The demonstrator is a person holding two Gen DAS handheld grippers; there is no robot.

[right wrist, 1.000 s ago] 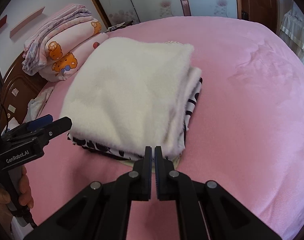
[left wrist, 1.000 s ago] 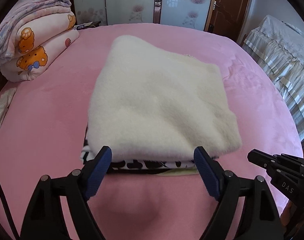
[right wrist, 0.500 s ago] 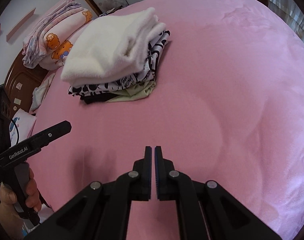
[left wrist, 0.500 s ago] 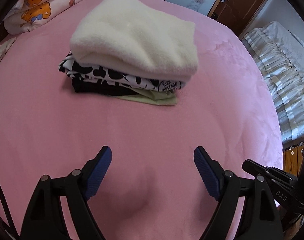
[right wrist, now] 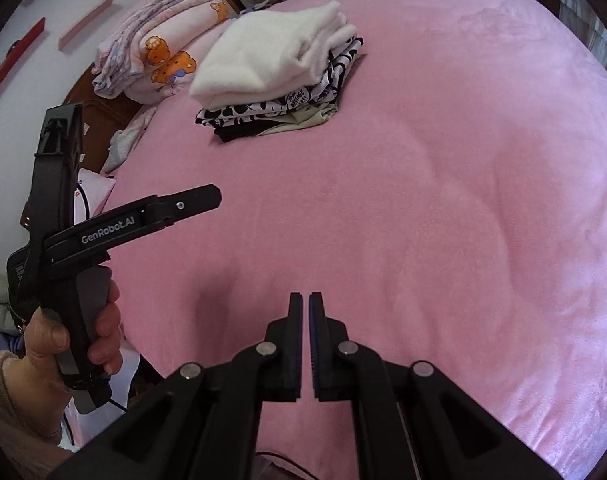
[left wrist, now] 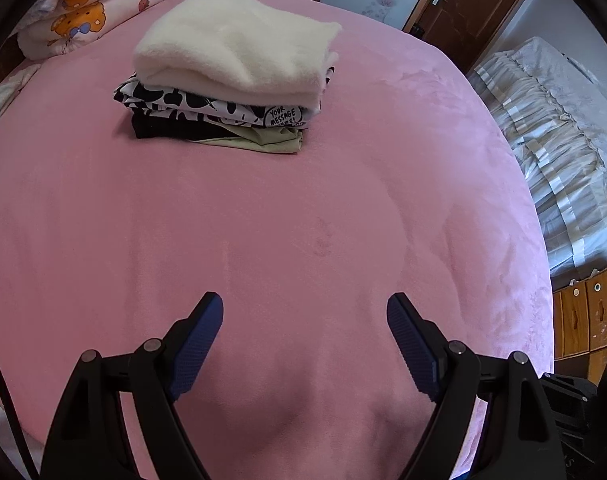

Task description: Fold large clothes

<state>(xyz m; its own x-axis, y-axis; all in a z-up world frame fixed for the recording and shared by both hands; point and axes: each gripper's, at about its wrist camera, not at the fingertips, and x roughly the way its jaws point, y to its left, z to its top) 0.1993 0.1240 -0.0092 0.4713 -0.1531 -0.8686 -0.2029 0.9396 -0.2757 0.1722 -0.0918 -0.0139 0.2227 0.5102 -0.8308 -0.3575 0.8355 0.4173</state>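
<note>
A folded cream fleece garment [left wrist: 239, 52] tops a stack of folded clothes [left wrist: 223, 120] on the far left part of the pink bed [left wrist: 303, 220]. Under it lie a black-and-white printed garment, a black one and a pale green one. The stack also shows in the right wrist view [right wrist: 279, 84]. My left gripper [left wrist: 305, 312] is open and empty, well back from the stack above the bed's near part. My right gripper [right wrist: 305, 300] is shut and empty, also far from the stack. The left gripper's body [right wrist: 131, 224] shows in the right wrist view, held in a hand.
A pile of folded pink bedding [left wrist: 83, 12] lies at the bed's far left corner. A second bed with a white frilled cover [left wrist: 555, 128] stands to the right. A brown door [left wrist: 475, 4] and wooden drawers [left wrist: 583, 316] are beyond it.
Both grippers have pulled back from the stack toward the near edge of the bed. The stack now looks smaller and farther away. The left stays open, the right stays shut.
</note>
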